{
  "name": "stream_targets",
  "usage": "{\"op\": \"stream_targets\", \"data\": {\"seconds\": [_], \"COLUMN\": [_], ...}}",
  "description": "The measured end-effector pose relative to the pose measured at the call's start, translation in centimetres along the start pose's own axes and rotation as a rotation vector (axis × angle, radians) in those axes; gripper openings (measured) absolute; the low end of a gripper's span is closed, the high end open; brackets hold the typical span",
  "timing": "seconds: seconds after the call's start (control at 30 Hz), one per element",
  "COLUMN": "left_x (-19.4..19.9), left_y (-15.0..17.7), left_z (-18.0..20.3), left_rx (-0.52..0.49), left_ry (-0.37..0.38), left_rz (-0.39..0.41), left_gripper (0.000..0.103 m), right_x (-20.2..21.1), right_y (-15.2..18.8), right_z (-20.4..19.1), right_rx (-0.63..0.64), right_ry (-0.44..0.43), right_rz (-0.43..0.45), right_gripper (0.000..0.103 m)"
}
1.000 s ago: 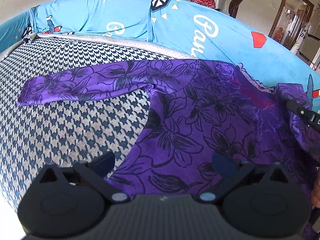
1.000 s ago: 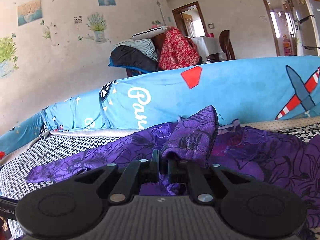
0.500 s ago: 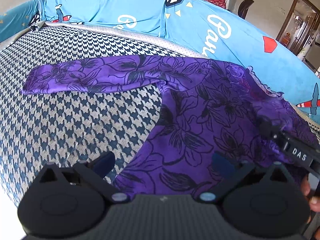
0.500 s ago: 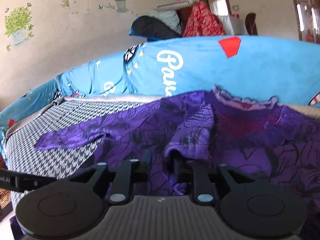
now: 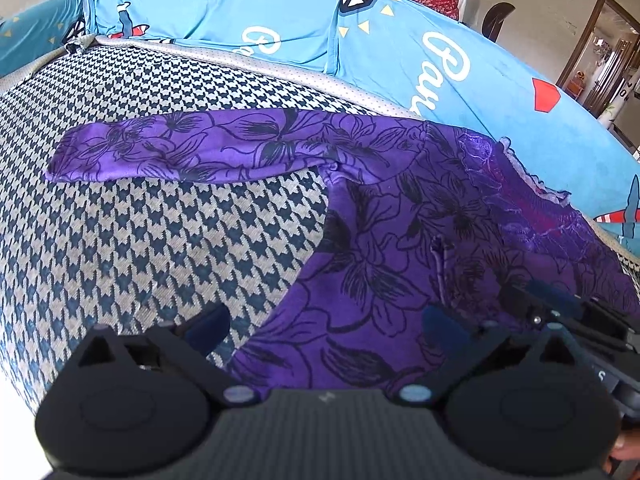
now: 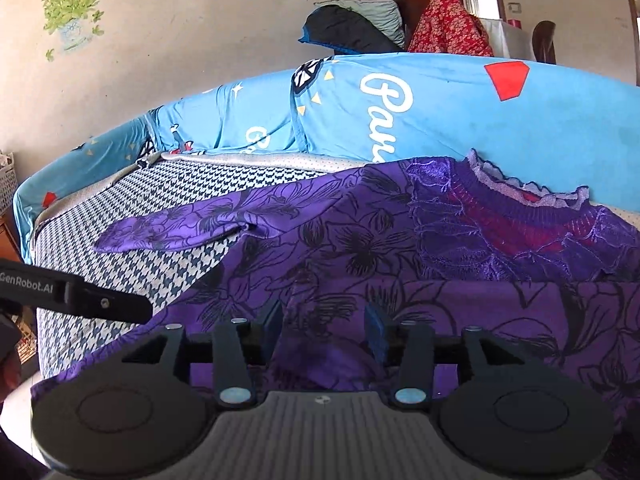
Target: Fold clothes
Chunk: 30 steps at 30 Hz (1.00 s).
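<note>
the purple top (image 5: 380, 264) lies on the checked sofa seat (image 5: 160, 240) with one sleeve (image 5: 180, 148) stretched left and the other laid over its front, and both the left gripper (image 5: 324, 320) and right gripper (image 6: 326, 320) gape wide holding nothing, so pinch that far-left cuff and lay it flat.
</note>
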<state>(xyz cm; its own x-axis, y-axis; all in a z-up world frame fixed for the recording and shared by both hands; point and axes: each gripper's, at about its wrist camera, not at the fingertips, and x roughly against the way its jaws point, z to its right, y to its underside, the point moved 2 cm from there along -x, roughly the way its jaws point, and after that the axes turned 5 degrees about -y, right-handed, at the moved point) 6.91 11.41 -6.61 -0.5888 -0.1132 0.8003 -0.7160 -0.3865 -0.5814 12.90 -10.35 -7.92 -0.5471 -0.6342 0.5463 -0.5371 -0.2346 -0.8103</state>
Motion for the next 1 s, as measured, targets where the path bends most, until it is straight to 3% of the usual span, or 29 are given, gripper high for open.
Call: {"op": "stream_targets", "data": {"seconds": [0.27,0.37,0.53,0.77,0.87,1.0], "left_x": [-0.4,-0.9,-1.9,-2.4,-3.0,-2.9], "left_y": [-0.6,-0.9,-1.5,-3.1,-4.0,-4.6], "left_z": [-1.0,-1.5,-3.1,-6.0,-8.4,-11.4], "left_rx": [0.045,0.075,0.137,0.14,0.179,0.26], "left_ry": [-0.01,-0.02,-0.041,-0.164,-0.208,-0.194], "left_rz": [-0.012,-0.029,-0.049,0.006,0.006,0.041], "left_gripper": [0.103,0.103,0.103,0.103,0.103,0.103], "right_x": [0.3,-0.2,-1.4,0.1,0.5,0.5], "right_y": [0.2,0.8,2.2,1.7,1.8,2.4], "right_z": [0.2,0.7,1.0,0.2,-1.0,-2.3], "right_rx": [-0.045,-0.075,-0.088,-0.127,-0.09,-0.057], "right_ry": [-0.002,0.062,0.138,0.102,0.105,0.09], "right_rz": [-0.011,-0.049,-0.118,-0.11,-0.122,-0.14], "right_gripper": [0.047,0.053,0.054,0.054,0.059,0.063]}}
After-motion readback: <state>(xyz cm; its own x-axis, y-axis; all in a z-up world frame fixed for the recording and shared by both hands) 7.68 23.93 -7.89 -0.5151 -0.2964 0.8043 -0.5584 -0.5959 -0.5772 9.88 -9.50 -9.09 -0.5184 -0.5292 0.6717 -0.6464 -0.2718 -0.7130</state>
